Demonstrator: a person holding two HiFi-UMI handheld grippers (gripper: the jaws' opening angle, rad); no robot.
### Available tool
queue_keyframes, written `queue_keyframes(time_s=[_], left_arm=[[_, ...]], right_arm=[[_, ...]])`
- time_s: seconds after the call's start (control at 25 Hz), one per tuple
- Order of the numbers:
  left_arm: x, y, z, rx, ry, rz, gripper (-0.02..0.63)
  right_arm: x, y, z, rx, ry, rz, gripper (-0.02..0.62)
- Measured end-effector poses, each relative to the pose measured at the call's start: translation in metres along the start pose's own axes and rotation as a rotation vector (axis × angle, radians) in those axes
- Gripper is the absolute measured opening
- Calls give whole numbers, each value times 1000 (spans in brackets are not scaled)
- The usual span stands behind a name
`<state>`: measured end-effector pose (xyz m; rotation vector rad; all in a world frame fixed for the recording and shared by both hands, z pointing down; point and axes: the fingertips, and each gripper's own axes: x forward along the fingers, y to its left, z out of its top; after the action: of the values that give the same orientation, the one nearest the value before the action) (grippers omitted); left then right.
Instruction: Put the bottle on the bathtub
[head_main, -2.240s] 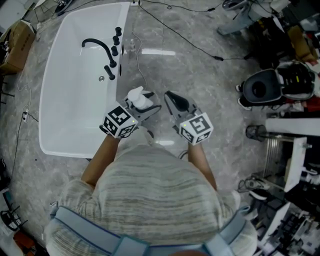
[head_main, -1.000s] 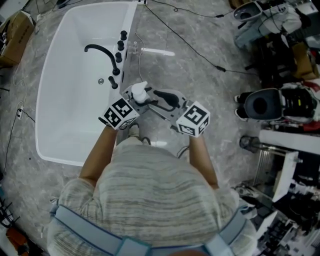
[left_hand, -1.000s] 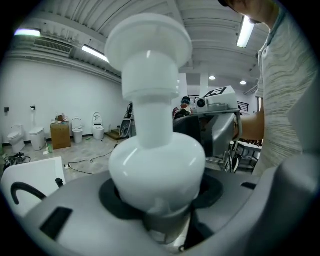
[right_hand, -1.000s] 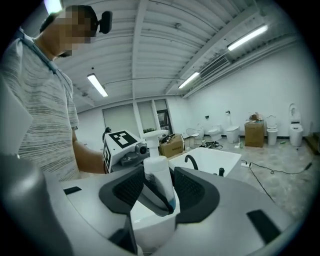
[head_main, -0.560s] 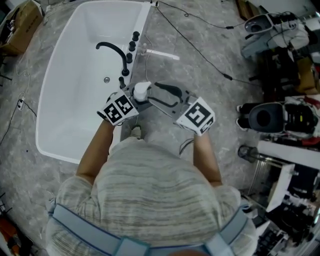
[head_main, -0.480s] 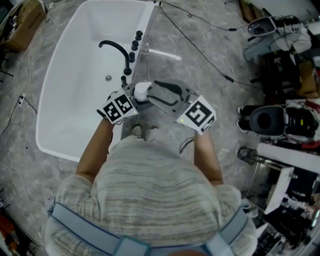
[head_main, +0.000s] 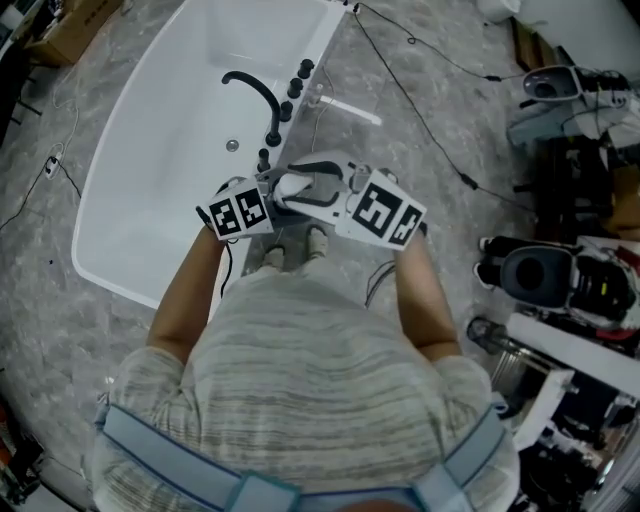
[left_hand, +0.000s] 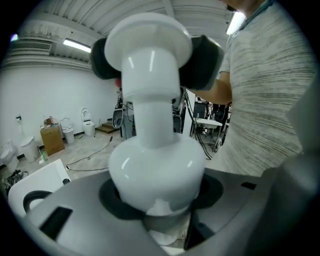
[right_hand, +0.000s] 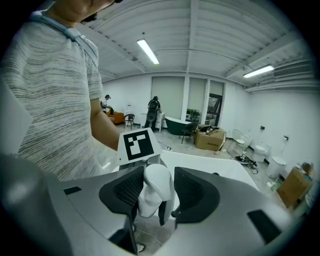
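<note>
A white bottle (head_main: 296, 186) with a wide cap hangs just right of the white bathtub's rim (head_main: 325, 50), beside the black faucet (head_main: 255, 90). My left gripper (head_main: 284, 194) is shut on its round body (left_hand: 155, 165). My right gripper (head_main: 312, 180) comes in from the right, and its dark pads (left_hand: 202, 60) press both sides of the neck under the cap. The right gripper view shows the bottle (right_hand: 155, 192) pinched between those jaws (right_hand: 156, 194), with the tub (right_hand: 220, 167) behind.
Black knobs (head_main: 298, 78) line the tub rim by the faucet. Cables (head_main: 430, 110) trail over the marbled floor. Machines and clutter (head_main: 560, 270) crowd the right side. A cardboard box (head_main: 80, 15) lies at the far left. The person's shoes (head_main: 292, 255) stand below the grippers.
My right gripper swung left from clear of the bottle and closed onto its neck. Both grippers and the bottle drifted up along the tub rim toward the faucet.
</note>
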<state>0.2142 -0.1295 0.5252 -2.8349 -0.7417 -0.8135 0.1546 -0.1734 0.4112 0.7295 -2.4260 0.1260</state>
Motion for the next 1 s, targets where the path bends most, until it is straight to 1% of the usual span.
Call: queue_keyframes(time_s=[0.16, 0.28, 0.4, 0.72, 0.84, 1.0], left_arm=[[1, -3, 0, 15, 15, -39, 229], [-2, -2, 0, 2, -6, -43, 229], [-6, 0, -4, -15, -18, -27, 229], [-20, 3, -18, -59, -32, 14, 229], [-25, 5, -21, -71, -59, 55, 230], [-31, 12, -27, -112, -84, 114, 230]], right_arm=[[14, 4, -9, -39, 61, 91, 166], [20, 2, -4, -50, 41, 117, 166], [27, 2, -2, -56, 31, 140, 166], [47, 4, 3, -96, 66, 200, 166], [53, 6, 6, -111, 80, 219, 166], [61, 5, 8, -127, 89, 234, 164]])
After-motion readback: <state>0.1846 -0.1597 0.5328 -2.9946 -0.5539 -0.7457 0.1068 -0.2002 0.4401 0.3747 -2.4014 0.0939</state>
